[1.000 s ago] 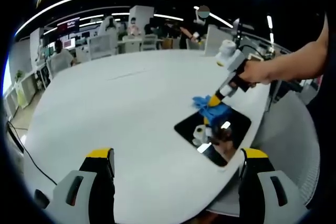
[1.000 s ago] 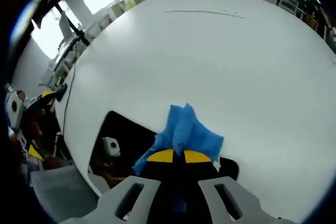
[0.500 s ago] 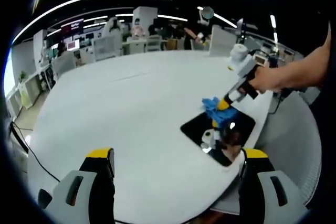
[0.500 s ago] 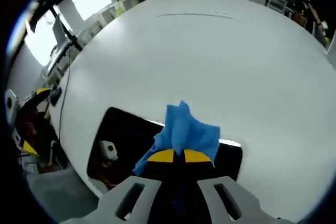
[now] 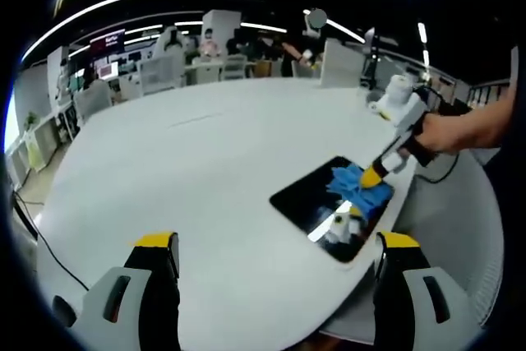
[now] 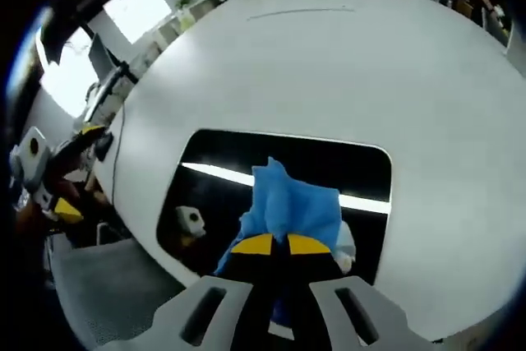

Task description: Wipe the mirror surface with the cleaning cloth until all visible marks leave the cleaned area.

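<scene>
One cloth (image 6: 292, 207) under right tool (image 6: 279, 245)

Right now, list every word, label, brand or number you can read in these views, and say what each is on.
Nothing here is legible.
Wall screen in the far office: red and white marks, too small and blurred to read.
Mirror, blue cloth, white table, right gripper: no text on any of them.

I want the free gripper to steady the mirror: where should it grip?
Probably the mirror's bare near-left edge, coming low across the table from the left gripper's side: it lies flat, and the cloth in the right gripper covers the far end.
</scene>
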Tool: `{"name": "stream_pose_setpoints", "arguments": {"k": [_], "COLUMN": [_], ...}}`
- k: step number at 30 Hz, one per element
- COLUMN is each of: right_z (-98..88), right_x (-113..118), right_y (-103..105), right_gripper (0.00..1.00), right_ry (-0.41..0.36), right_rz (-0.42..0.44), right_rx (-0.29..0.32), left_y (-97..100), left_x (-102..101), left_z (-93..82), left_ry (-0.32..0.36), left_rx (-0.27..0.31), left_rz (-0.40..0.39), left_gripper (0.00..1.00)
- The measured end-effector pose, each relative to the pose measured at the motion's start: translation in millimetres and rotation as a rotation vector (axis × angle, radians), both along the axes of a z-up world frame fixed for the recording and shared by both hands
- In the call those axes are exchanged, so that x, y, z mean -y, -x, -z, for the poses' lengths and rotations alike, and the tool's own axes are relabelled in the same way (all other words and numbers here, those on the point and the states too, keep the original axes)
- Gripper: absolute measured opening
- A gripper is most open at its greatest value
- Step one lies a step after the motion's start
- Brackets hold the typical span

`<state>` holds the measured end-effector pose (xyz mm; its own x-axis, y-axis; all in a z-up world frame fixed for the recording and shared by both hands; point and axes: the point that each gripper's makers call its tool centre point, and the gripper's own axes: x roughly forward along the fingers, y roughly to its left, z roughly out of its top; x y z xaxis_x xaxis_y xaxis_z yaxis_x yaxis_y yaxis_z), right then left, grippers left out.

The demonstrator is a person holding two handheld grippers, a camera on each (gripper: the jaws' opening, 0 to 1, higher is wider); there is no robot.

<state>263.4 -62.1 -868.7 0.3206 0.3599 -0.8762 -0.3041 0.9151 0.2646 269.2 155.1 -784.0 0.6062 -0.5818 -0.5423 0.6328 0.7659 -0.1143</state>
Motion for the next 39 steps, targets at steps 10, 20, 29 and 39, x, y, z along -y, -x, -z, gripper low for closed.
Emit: {"name": "stream_pose_setpoints", "arguments": {"k": [10,20,29,39], "right_z": [0.2,0.1,0.2,0.3], "right_x": [-4.9,-6.3,-8.3,-3.6], "right_y": [31.5,48.2,51.5,49.7], "right_gripper": [0.0,0.0,0.0,0.0], "right_ry": [-0.03,-0.048,-0.054,-0.073], "right_rz": [0.0,-0.005,-0.022,-0.012], "right_rx": [-0.058,-0.072,-0.09,-0.081], "left_y": [-8.3,-3.4,-5.8,-2.6], "left_x": [7.8,4.9,3.1,1.6], "left_z": [-0.9,5.1,3.6,4.8], "left_ry": [0.013,0.015,0.013,0.001], "left_rx": [0.007,-0.005,-0.003,-0.008], "left_rz": [0.019,0.019,0.019,0.035], "left_gripper": [0.99,0.99,0.99,0.99]}}
